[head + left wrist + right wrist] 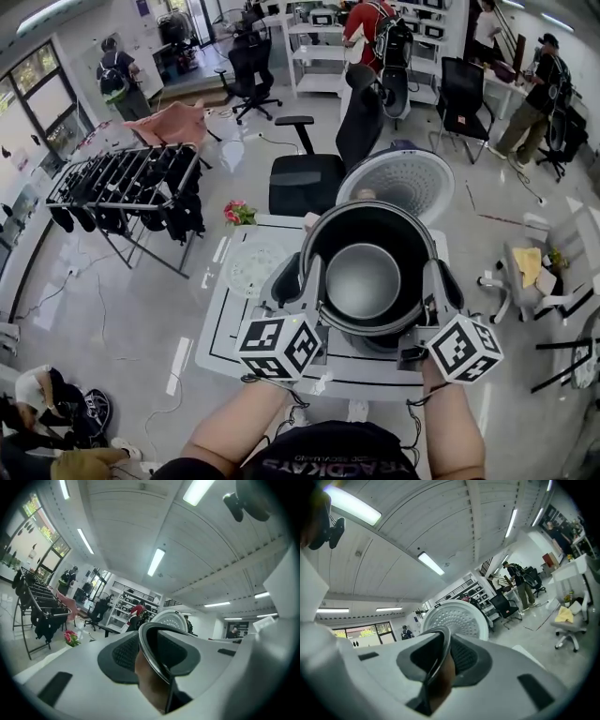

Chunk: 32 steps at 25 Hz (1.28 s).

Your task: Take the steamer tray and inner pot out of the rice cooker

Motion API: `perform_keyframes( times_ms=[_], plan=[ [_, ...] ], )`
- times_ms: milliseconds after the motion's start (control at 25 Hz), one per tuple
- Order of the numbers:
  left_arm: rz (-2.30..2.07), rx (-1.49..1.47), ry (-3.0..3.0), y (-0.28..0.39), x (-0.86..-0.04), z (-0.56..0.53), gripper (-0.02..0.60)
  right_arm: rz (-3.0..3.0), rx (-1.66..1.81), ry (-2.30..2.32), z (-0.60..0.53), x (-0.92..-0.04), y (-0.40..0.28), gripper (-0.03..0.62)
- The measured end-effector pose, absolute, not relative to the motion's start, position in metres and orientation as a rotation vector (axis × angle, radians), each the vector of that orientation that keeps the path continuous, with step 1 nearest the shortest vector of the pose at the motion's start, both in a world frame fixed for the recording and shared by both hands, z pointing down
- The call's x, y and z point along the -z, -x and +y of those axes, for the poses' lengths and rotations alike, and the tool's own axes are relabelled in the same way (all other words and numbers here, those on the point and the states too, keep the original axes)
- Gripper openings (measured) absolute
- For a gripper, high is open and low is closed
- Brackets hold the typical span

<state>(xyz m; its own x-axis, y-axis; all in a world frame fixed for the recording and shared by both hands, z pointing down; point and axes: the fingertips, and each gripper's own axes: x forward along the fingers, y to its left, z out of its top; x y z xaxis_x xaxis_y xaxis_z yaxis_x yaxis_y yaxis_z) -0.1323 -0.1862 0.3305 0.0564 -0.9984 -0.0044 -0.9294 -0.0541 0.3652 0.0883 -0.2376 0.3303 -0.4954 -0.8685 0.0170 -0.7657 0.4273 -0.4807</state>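
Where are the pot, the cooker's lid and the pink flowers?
pot [363, 279]: head view, its grey inside bottom.
cooker's lid [410, 180]: head view, middle of its holed underside.
pink flowers [236, 212]: head view, the blooms.

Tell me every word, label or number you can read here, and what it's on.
No text reads clearly.
On the black shirt: pale upside-down lettering, too blurred to read.
On the two black-and-white marker cubes: square patterns, no words.
On the black round inner pot: no print visible.
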Motion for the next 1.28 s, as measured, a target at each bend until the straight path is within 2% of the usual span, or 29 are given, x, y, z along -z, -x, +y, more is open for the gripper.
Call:
perform_keyframes(
  times_ms=[320, 680, 960, 1280],
  plan=[
    [-2.141, 0.378, -1.929, 0.222, -0.322, -0.137, 0.112, 2.606, 0.660, 1.247, -0.221, -0.327, 0.013, 0.067],
    [-2.258, 0.290, -1.740, 0.313, -0.369, -0.080, 0.104, 2.748, 0.739, 1.106, -0.195, -0.373, 0.119, 0.067],
    [-2.241, 0.212, -1.655, 0.346, -0.419, -0.058, 0.098, 2.821, 0.819, 1.116, -0.177, -0.427, 0.155, 0.067],
    [-2.164, 0.121, -1.635, 0.352, -0.477, -0.054, 0.098, 2.846, 0.912, 1.232, -0.164, -0.491, 0.156, 0.066]
  ],
)
